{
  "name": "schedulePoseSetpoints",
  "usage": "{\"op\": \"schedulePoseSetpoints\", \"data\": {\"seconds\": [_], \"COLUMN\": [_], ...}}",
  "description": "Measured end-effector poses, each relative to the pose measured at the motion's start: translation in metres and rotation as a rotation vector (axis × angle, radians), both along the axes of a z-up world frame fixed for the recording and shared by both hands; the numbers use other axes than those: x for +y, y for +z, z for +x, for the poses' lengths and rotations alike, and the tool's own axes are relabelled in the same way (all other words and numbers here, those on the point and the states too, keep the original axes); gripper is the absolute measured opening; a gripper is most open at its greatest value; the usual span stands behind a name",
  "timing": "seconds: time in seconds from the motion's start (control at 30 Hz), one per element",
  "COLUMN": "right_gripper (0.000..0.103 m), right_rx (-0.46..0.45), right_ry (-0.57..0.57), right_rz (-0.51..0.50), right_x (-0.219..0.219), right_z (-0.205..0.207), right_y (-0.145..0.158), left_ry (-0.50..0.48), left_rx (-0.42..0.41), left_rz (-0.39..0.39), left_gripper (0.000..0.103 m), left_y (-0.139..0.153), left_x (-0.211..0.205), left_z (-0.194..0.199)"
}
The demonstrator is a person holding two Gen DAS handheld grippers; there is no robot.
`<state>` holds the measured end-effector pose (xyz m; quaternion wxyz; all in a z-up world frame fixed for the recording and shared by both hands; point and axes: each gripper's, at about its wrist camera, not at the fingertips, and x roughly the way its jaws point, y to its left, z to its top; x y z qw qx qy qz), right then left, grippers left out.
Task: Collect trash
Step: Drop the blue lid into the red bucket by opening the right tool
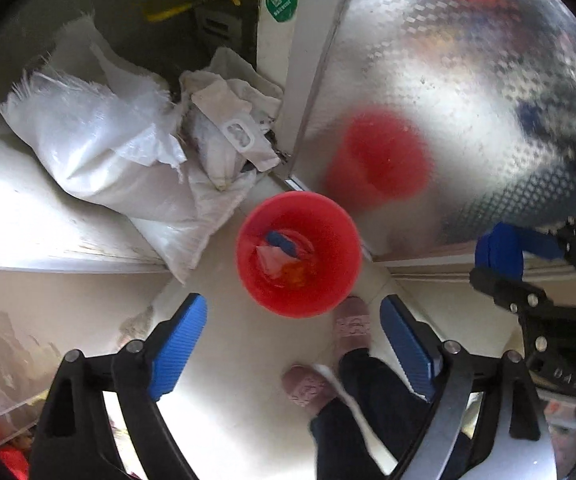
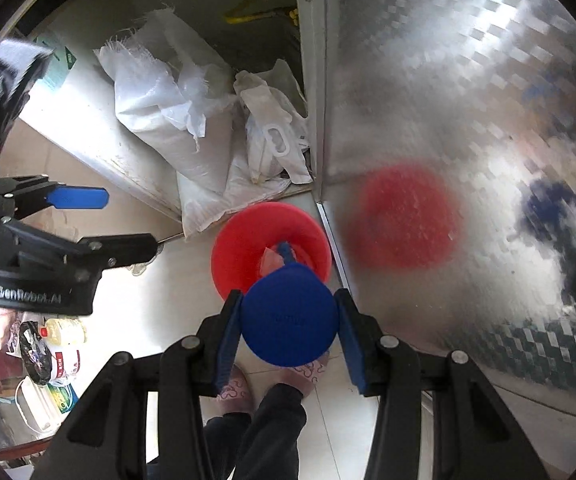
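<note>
step: drop cup [image 2: 288, 314] into bin [image 1: 298, 254] | right gripper [image 2: 288, 320] clamps cup above bin, centre first | left gripper [image 1: 294, 344] open, empty

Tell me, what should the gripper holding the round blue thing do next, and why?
Probably open the right gripper and let the round blue plastic piece drop. It is clamped between the pads and appears to hang over the red plastic bucket, which already holds scraps. The left gripper is open and empty.
</note>
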<state>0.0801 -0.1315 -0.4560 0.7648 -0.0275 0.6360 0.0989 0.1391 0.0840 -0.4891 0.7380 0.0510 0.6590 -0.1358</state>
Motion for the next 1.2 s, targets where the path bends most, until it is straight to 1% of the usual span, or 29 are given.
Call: {"op": "schedulePoseSetpoints", "data": {"seconds": [0.03,0.07,0.13,0.27,0.5,0.63,0.7,0.73,0.77,0.8,0.83,0.9,0.93,1.0,1.1,1.2], "right_gripper": [0.043,0.043,0.043,0.043,0.043,0.043,0.043,0.047,0.054,0.074,0.088,0.093,0.098,0.102,0.102,0.102], "right_rx": [0.001,0.002,0.003,0.004,0.011,-0.007,0.003,0.010,0.014,0.010,0.000,-0.013,-0.013,-0.007,-0.026,-0.046], "right_ry": [0.007,0.016,0.031,0.066,0.127,0.131,0.130,0.131,0.132,0.133,0.133,0.138,0.141,0.140,0.138,0.142], "right_rz": [0.003,0.006,0.013,0.025,0.019,-0.009,-0.006,-0.006,-0.015,-0.031,-0.045,-0.062,-0.066,-0.059,-0.046,-0.053], "right_x": [0.003,0.004,0.010,0.023,0.040,0.043,0.043,0.043,0.043,0.043,0.043,0.044,0.043,0.042,0.042,0.043], "right_z": [0.000,0.000,-0.001,0.002,0.009,0.012,0.015,0.016,0.017,0.016,0.016,0.013,0.012,0.010,0.005,-0.002], "right_y": [-0.001,-0.002,-0.003,-0.008,-0.017,-0.020,-0.023,-0.024,-0.025,-0.024,-0.023,-0.020,-0.019,-0.014,0.005,0.035], "left_ry": [-0.003,-0.003,0.010,0.057,0.092,0.112,0.127,0.131,0.133,0.134,0.135,0.134,0.133,0.132,0.134,0.124], "left_rx": [-0.002,-0.003,-0.005,0.005,0.001,0.002,0.006,0.006,0.007,0.006,0.005,0.005,0.002,-0.008,-0.025,-0.063], "left_rz": [0.007,0.009,0.010,0.005,0.030,0.044,0.045,0.045,0.046,0.048,0.049,0.052,0.052,0.050,0.044,0.051], "left_gripper": [0.091,0.097,0.103,0.103,0.103,0.103,0.103,0.103,0.103,0.103,0.103,0.103,0.103,0.103,0.103,0.103], "left_y": [0.001,0.004,0.005,0.007,0.008,0.007,0.006,0.006,0.006,0.006,0.007,0.010,0.012,0.021,0.043,0.081], "left_x": [0.001,0.003,0.010,0.028,0.045,0.053,0.056,0.057,0.058,0.058,0.058,0.059,0.059,0.059,0.059,0.059], "left_z": [-0.003,-0.006,-0.009,-0.014,-0.020,-0.023,-0.024,-0.025,-0.026,-0.026,-0.027,-0.028,-0.028,-0.030,-0.034,-0.044]}}
